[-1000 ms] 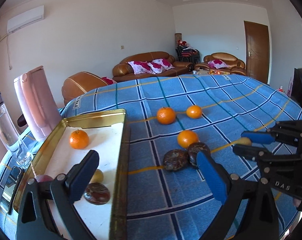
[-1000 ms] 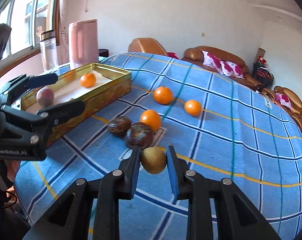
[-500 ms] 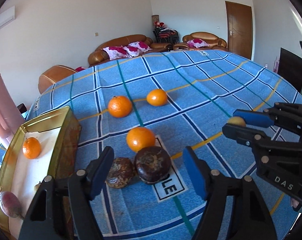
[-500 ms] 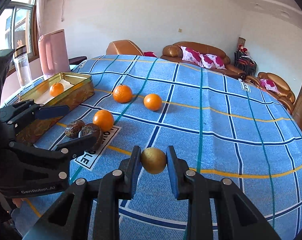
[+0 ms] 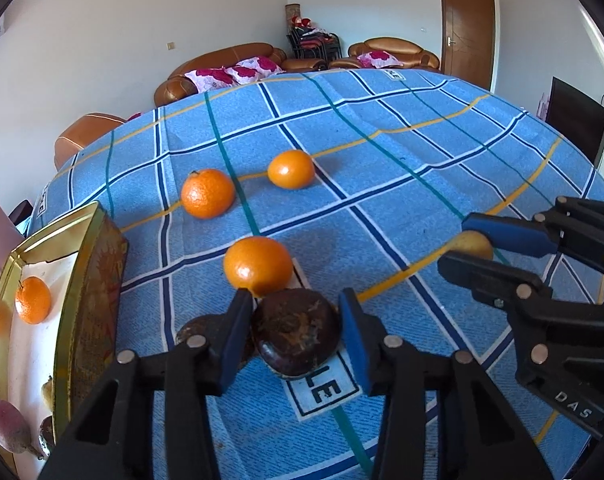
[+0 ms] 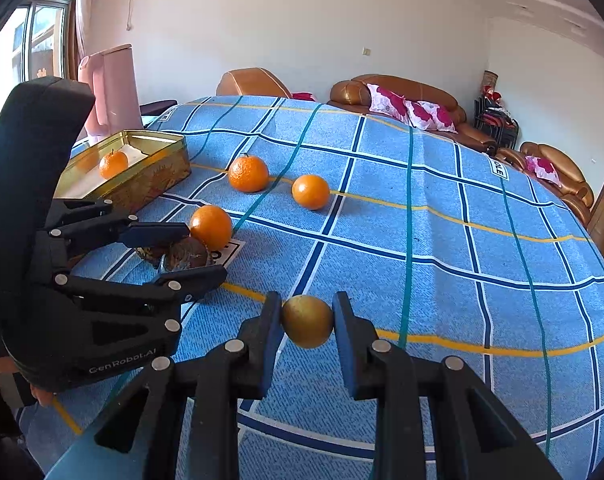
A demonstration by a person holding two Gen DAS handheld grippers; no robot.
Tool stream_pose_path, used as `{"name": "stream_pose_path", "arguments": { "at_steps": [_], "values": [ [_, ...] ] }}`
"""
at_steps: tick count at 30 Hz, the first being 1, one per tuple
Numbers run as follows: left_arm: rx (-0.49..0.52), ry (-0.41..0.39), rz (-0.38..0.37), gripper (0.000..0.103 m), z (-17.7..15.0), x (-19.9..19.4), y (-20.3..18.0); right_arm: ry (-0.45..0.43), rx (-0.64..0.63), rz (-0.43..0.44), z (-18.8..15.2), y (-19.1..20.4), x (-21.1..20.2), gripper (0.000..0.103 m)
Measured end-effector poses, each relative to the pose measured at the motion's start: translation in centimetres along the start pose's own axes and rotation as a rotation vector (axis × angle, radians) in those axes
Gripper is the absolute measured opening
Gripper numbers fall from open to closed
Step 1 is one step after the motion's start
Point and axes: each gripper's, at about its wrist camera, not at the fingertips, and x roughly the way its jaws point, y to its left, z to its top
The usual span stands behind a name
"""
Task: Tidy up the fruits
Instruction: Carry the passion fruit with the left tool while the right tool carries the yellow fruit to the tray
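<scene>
My left gripper (image 5: 294, 320) points down at a dark brown wrinkled fruit (image 5: 296, 336) on the blue checked cloth. Its jaws are closing, and the blue pads touch the fruit on both sides. A second dark fruit (image 5: 198, 330) lies half hidden behind the left finger. One orange (image 5: 258, 266) sits just beyond, with two more oranges (image 5: 208, 199) (image 5: 291, 175) farther back. At the left, the gold tin tray (image 5: 84, 280) holds an orange (image 5: 32, 300). My right gripper (image 6: 306, 320) is shut on a small yellow-green round fruit (image 6: 307, 322), above the cloth to the right of the left gripper (image 6: 190, 254).
The tray also holds a reddish fruit (image 5: 6, 426) at its near end. A pink kettle (image 6: 112, 84) stands behind the tray by the window. Brown sofas (image 6: 401, 100) line the far wall. The checked cloth (image 6: 461, 220) stretches wide to the right.
The left gripper swung from above the tray rightward and down to the dark fruits, and its wide jaws narrowed around one. The right gripper kept the yellow-green fruit and shifted slightly.
</scene>
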Motion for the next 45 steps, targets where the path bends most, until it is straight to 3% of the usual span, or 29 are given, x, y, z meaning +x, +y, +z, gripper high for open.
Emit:
{"name": "stream_pose_path", "arguments": {
  "at_steps": [9, 27, 45],
  "values": [
    [-0.027, -0.05, -0.027, 0.046, -0.1, -0.9, 0.6, -0.05, 0.002, 0.009, -0.1, 0.0, -1.0, 0.028],
    [-0.001, -0.214, 0.03, 0.045, -0.5, -4.0, 0.1, -0.134, -0.023, 0.013, -0.2, 0.5, -2.4, 0.028],
    [-0.008, -0.329, 0.051, 0.045, -1.2, -6.1, 0.2, -0.209, -0.03, 0.023, -0.6, 0.5, -3.8, 0.028]
  ]
}}
